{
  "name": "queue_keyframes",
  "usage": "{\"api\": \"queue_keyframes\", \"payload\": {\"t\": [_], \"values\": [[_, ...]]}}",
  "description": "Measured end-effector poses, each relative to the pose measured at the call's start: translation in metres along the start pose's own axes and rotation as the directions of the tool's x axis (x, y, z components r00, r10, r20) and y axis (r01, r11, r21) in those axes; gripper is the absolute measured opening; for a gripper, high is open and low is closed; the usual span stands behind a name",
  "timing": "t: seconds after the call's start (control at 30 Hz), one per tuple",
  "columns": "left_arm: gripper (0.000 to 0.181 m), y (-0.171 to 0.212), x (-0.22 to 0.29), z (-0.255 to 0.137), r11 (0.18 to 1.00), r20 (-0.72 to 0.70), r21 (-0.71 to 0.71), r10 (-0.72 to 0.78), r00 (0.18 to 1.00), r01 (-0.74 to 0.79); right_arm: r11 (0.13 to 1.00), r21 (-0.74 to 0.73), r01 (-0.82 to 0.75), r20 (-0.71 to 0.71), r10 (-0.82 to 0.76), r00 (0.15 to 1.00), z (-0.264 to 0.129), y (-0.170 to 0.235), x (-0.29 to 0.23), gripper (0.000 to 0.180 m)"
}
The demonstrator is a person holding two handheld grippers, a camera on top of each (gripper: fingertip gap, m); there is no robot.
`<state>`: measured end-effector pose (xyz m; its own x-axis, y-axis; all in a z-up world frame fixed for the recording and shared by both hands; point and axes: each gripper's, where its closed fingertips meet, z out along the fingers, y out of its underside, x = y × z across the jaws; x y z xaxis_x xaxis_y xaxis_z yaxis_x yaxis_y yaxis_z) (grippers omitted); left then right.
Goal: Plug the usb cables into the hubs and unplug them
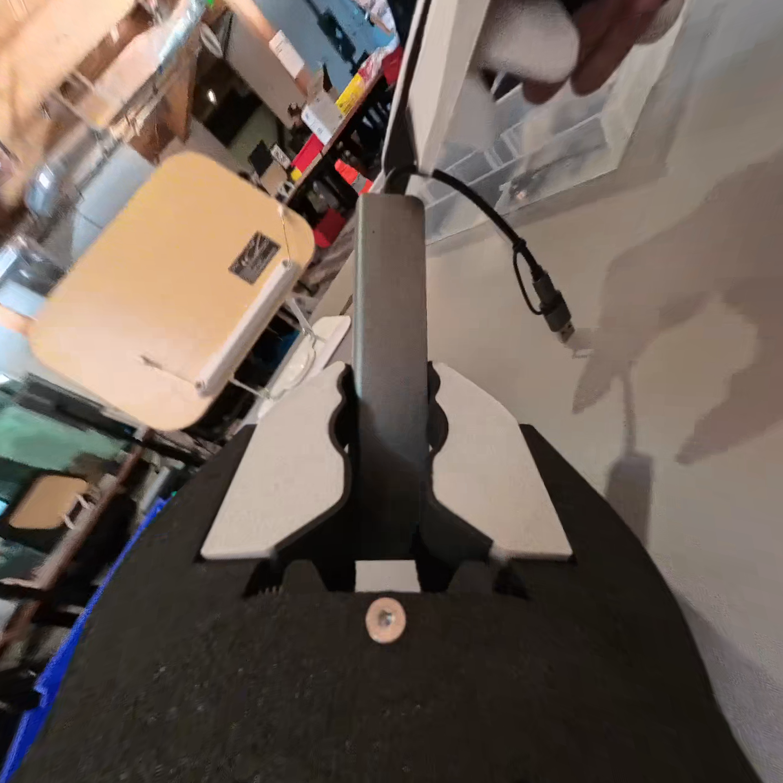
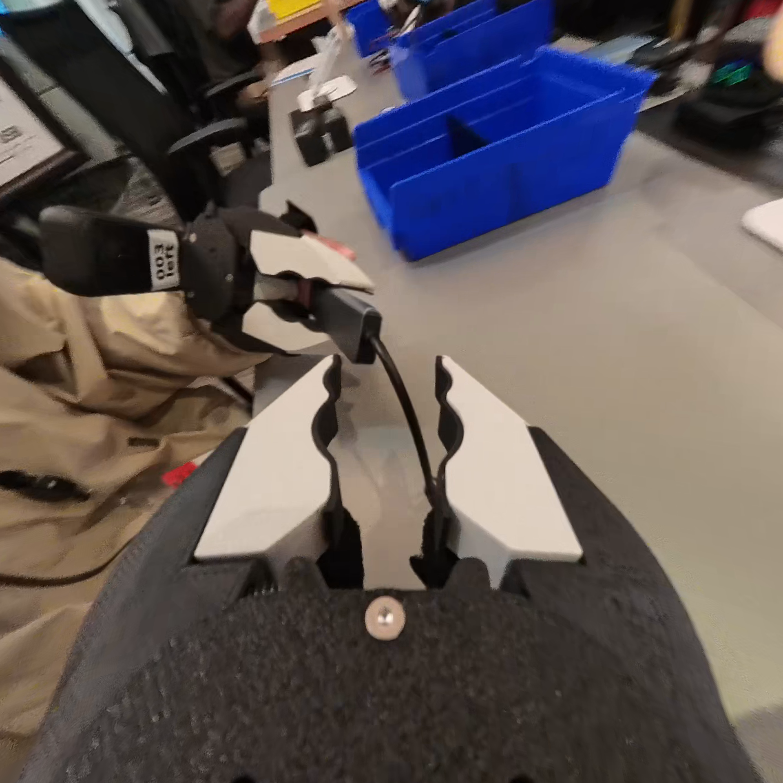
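So, I have the slim grey metal USB hub [image 1: 390, 322] clamped between the jaws of my left gripper [image 1: 390, 381], lifted off the table and pointing forward along the fingers. In the right wrist view the same hub [image 2: 343, 317] sticks out of that left gripper [image 2: 296, 292], with its thin black rubber-sheathed cable [image 2: 402, 402] curving down from the end cap. My right gripper [image 2: 387, 368] stands released, its 2 fingers parted; the cable runs through the gap and lies against the inner edge of 1 finger [image 2: 478, 445], but nothing is pinched.

As I judge it, the task is at an early or in-between stage. In the left wrist view the cable's short grey metal plug [image 1: 555, 313] hangs free in the air, seated in nothing, and I see no cable plugged into the hub's ports from either camera, though the port side is mostly hidden. Grasping a plug, inserting and pulling out all seem left to do.

On surfaces: the hub is a smooth matte bar with rounded corners. The gripper fingers are hard, pale grey plastic with black scalloped inner pads, mounted on a coarse black grainy body. The flat grey table [image 2: 593, 381] looks smooth. 1 rigid blue plastic bin with dividers [image 2: 487, 169] sits well apart from the hub.
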<state>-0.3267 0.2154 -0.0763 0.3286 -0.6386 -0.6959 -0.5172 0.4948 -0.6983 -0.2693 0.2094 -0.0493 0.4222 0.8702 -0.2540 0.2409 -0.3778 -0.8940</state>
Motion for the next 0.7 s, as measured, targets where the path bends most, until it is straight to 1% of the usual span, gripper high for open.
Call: {"api": "queue_keyframes", "payload": {"t": [0.07,0.13,0.17,0.2,0.23,0.27,0.3,0.37,0.4,0.43,0.5,0.53,0.63,0.67,0.7], "values": [[0.032,-0.005,0.003,0.000,0.999,0.003,0.006,0.048,0.999,-0.048,0.998,-0.062,-0.005,0.117,0.013,0.993,0.013,0.015,-0.020,0.044],[0.032,-0.007,0.008,0.000,0.997,-0.008,0.015,0.080,0.997,-0.080,0.998,-0.061,-0.028,0.150,0.036,0.988,0.018,0.016,-0.024,0.039],[0.032,-0.011,0.011,-0.002,0.995,-0.014,0.040,0.097,0.995,-0.096,0.998,-0.028,-0.056,0.180,0.060,0.982,0.019,0.010,-0.027,0.028],[0.032,-0.013,0.013,-0.002,0.993,-0.014,0.048,0.111,0.994,-0.111,0.995,0.016,-0.094,0.218,0.088,0.972,0.017,0.003,-0.031,0.022],[0.032,-0.013,0.013,-0.002,0.992,-0.002,0.035,0.121,0.993,-0.121,0.991,0.038,-0.125,0.259,0.111,0.959,0.016,-0.002,-0.035,0.010],[0.032,-0.013,0.013,-0.001,0.992,0.010,0.026,0.124,0.992,-0.124,0.992,0.027,-0.126,0.258,0.115,0.959,0.016,0.000,-0.033,0.009],[0.033,-0.015,0.012,-0.001,0.994,0.025,0.032,0.106,0.994,-0.107,0.993,0.007,-0.117,0.262,0.111,0.959,0.014,0.001,-0.034,0.009],[0.049,-0.019,0.010,0.000,0.998,0.028,0.059,-0.003,1.000,0.001,0.996,-0.022,-0.086,0.257,0.089,0.962,0.005,-0.001,-0.034,0.009],[0.053,-0.019,0.009,0.000,0.996,0.006,0.069,-0.065,0.998,0.064,0.998,-0.019,-0.063,0.227,0.065,0.972,-0.003,-0.005,-0.030,0.009],[0.053,-0.020,0.006,-0.002,0.990,-0.002,0.081,-0.119,0.993,0.119,0.999,0.001,-0.034,0.165,0.034,0.986,-0.014,-0.014,-0.021,0.009],[0.054,-0.017,-0.008,-0.005,0.976,0.029,0.098,-0.201,0.979,0.197,0.998,0.056,0.035,0.045,-0.038,0.998,-0.049,-0.040,-0.004,0.009],[0.051,-0.014,-0.017,-0.007,0.971,0.062,0.100,-0.226,0.972,0.219,0.991,0.112,0.073,-0.022,-0.071,0.997,-0.072,-0.060,0.004,0.009],[0.044,-0.003,-0.034,-0.011,0.953,0.117,0.095,-0.297,0.948,0.287,0.943,0.260,0.210,-0.257,-0.142,0.956,-0.154,-0.118,0.032,0.009],[0.041,0.001,-0.036,-0.011,0.945,0.118,0.092,-0.324,0.939,0.315,0.926,0.280,0.254,-0.341,-0.151,0.928,-0.180,-0.130,0.048,0.009],[0.039,0.003,-0.038,-0.011,0.937,0.118,0.089,-0.348,0.930,0.339,0.921,0.285,0.267,-0.393,-0.142,0.908,-0.202,-0.136,0.065,0.009]]}}
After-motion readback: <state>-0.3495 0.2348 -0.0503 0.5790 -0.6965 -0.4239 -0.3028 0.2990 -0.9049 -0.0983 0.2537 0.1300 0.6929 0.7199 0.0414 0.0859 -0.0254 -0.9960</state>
